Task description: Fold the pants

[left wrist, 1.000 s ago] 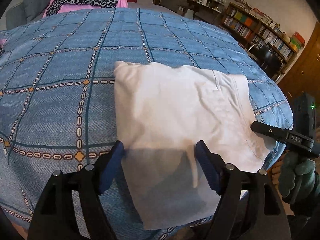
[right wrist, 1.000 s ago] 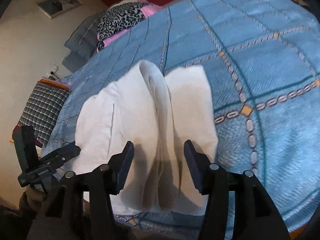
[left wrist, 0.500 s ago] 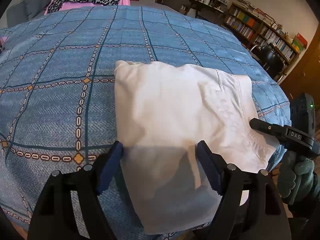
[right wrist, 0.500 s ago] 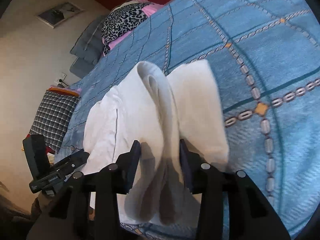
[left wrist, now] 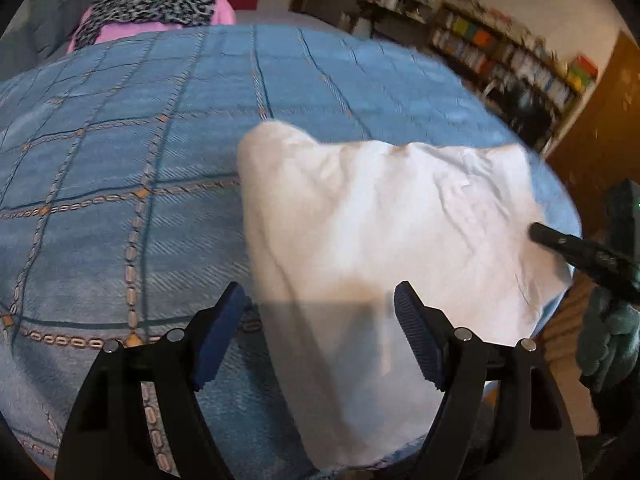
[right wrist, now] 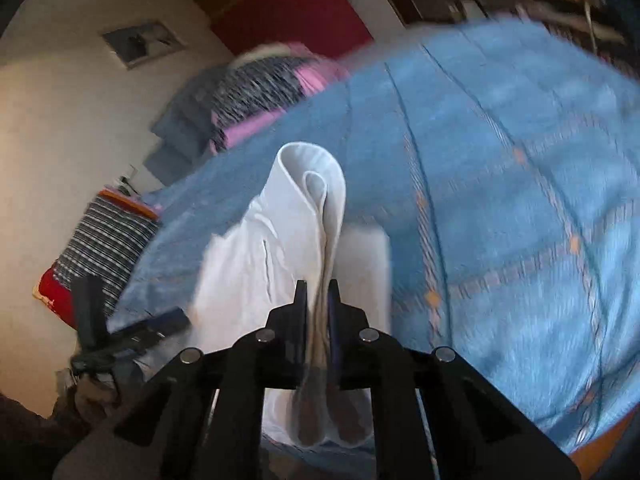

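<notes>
White folded pants lie on the blue checked bedspread near its front edge. My left gripper is open and straddles the pants' near left corner, its blue pads apart from the cloth. My right gripper is closing its jaws, and the pads pinch a raised, doubled-over ridge of the pants, which stands up in a loop. In the left wrist view the right gripper reaches in at the pants' right edge. In the right wrist view the left gripper shows at the lower left.
A leopard-print and pink pillow lies at the bed's far end. Bookshelves line the wall to the right. A plaid cushion sits beside the bed. A green-gloved hand holds the right gripper past the bed's edge.
My right gripper's jaws have closed from wide apart onto the pants' fold and lifted it into a raised ridge. The left gripper has stayed open in place.
</notes>
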The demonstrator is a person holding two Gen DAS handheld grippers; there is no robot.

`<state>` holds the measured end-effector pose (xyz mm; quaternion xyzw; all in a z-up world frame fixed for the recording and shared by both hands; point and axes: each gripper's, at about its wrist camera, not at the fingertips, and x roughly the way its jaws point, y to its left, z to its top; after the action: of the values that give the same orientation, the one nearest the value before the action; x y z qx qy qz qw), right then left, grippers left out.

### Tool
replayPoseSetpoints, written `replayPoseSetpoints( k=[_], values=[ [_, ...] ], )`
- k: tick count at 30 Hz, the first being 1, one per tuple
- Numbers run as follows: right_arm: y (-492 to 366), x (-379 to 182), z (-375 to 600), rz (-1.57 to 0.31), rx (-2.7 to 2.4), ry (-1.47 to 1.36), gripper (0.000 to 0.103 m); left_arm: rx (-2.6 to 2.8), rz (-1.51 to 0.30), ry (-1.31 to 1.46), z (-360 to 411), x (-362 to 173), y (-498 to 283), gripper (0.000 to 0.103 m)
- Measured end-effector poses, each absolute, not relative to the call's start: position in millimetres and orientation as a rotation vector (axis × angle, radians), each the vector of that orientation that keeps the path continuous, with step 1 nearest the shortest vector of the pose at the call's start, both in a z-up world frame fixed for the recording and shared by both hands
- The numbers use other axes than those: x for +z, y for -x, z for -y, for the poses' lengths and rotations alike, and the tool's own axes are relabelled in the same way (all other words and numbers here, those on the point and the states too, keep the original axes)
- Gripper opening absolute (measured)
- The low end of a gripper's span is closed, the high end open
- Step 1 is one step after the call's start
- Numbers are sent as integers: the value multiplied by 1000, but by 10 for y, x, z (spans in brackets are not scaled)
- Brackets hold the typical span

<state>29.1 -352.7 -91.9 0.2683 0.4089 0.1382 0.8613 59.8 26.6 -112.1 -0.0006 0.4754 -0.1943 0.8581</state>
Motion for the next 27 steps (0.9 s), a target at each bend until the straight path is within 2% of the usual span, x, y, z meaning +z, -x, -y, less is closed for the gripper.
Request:
replayPoseSetpoints(
  k=[3,6,10,15,22,23,27],
  values=[
    [-258,-1272,3560,-902,193,-493,18,-396,-1033,-45,-225,-1294,-618,79],
    [-258,-1257,3578,-881,170,-494,28,-390,-1048,-12,-296,-1302,-639,79],
    [-235,-961,3541,-832,60,-333,28,-355,-1005,-19,-316,-1150,-566,79],
    [-160,-700,3360,-773,133,-307,28,-414,-953,-21,-249,-930,-389,79],
    [-128,-1123,3040,-886,178,-222,25,-436,-1064,-88,-227,-1301,-330,81],
    [-117,-1203,3056,-904,179,-218,25,-445,-1069,-69,-283,-1361,-345,84],
    [-127,-1271,3175,-915,203,-254,23,-473,-1060,-54,-332,-1381,-352,84]
  ],
)
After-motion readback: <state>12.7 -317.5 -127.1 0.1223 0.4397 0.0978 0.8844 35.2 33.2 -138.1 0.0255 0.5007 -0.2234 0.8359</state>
